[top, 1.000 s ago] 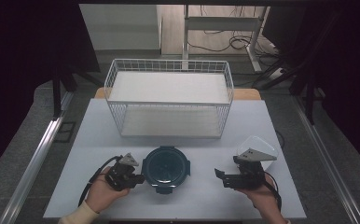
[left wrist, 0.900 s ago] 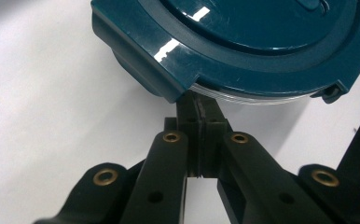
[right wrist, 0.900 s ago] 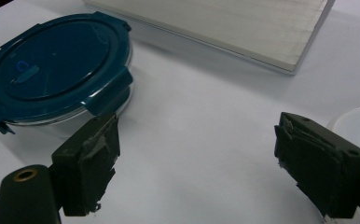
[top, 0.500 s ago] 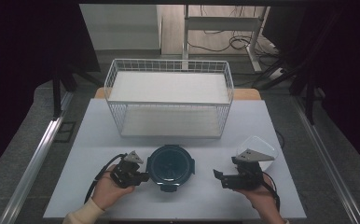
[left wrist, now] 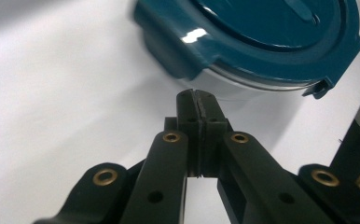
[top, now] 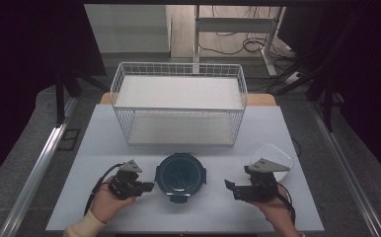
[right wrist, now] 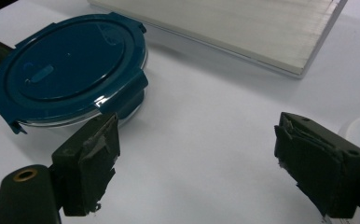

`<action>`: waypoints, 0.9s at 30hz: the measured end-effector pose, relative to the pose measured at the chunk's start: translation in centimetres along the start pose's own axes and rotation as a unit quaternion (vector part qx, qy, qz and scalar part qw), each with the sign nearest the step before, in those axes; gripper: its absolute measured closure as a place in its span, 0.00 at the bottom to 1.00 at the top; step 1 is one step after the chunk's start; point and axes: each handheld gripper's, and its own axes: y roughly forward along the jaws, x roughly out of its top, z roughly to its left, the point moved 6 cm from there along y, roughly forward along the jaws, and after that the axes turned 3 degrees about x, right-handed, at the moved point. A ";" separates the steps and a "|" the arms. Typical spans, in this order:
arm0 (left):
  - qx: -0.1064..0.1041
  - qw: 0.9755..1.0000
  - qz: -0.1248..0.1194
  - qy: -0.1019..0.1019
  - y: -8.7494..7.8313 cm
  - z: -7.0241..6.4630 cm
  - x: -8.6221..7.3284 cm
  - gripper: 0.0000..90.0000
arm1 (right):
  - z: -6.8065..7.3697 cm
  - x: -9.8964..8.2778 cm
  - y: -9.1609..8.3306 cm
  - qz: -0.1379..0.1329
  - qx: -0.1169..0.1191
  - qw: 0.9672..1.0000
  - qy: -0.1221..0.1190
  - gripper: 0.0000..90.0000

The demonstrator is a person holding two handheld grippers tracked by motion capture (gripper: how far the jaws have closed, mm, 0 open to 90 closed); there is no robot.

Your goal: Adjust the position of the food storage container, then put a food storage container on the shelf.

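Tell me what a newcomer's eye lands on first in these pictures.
The round container with the teal lid draws the eye first, at the front middle of the white table. The left gripper sits close beside its left rim with jaws shut and empty, while the right gripper waits to its right with jaws wide open. Behind them stands a white wire basket, and a clear bowl lies by the right gripper.

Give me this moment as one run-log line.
left gripper: shut, empty, beside container | right gripper: open, empty, apart from container | lid: on | basket: behind container
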 end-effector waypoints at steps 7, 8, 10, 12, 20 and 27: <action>0.057 0.997 -0.045 -0.008 -1.6 0.4 0.4 0.64 | 0.4 0.1 0.1 0.001 0.003 1.000 -0.003 0.16; 0.060 0.997 -0.044 -0.010 -1.6 0.4 0.4 0.52 | 0.4 0.1 0.2 0.001 0.004 1.000 -0.003 0.16; 0.056 0.997 -0.050 -0.019 -1.8 0.2 0.7 0.39 | 0.4 0.0 0.2 0.000 0.006 1.000 -0.001 0.16; 0.056 0.996 -0.057 -0.033 -2.1 0.3 0.8 0.32 | 0.4 0.0 0.3 0.001 0.007 1.000 -0.002 0.16; 0.050 0.993 -0.073 -0.072 -2.9 1.1 0.8 0.25 | 0.4 0.0 0.3 -0.001 0.012 1.000 0.005 0.16; 0.048 0.992 -0.092 -0.077 -3.5 1.2 1.0 0.23 | 0.8 0.1 0.7 0.000 0.025 1.000 0.007 0.16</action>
